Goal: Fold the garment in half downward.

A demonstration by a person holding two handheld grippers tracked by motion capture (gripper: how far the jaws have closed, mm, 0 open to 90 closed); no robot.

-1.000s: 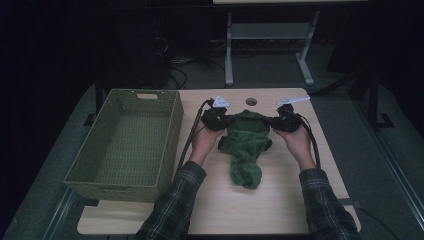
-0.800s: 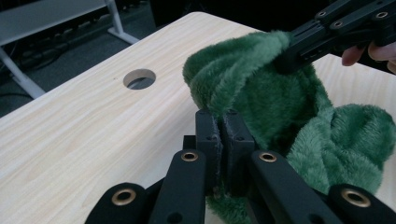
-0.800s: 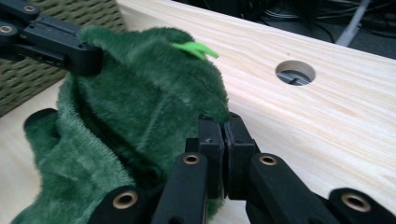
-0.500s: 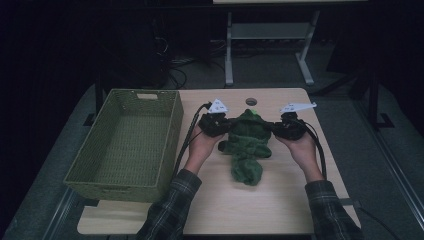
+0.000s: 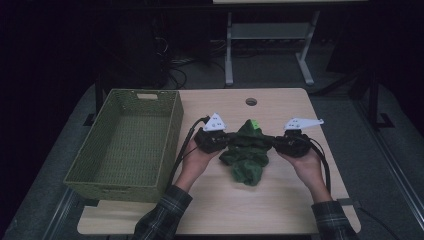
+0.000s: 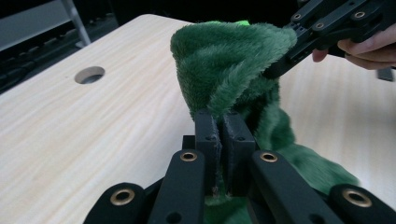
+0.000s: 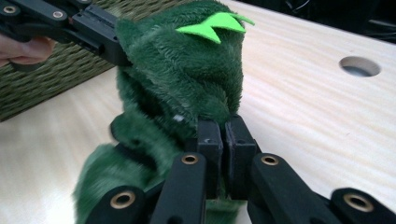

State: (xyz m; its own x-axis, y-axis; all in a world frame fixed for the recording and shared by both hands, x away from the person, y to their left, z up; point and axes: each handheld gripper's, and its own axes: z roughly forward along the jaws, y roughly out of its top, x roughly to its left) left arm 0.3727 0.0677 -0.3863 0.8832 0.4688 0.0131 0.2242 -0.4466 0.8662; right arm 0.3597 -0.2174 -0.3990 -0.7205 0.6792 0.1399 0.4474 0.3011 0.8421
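Stretching between both grippers, the green plush cloth (image 5: 247, 150) hangs over the desk (image 5: 280, 210); left fingers (image 6: 208, 135) and right fingers (image 7: 238, 140) each pinch a fold.

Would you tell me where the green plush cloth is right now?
In the high view, the green plush cloth sits mid-table, right of the wicker basket, pinched between the left gripper and right gripper.

High cam is looking down and fwd over the table (image 5: 280, 210). Both gripper cams are sitting close, facing each other, sharing the green plush cloth (image 6: 224, 60) btwn them.
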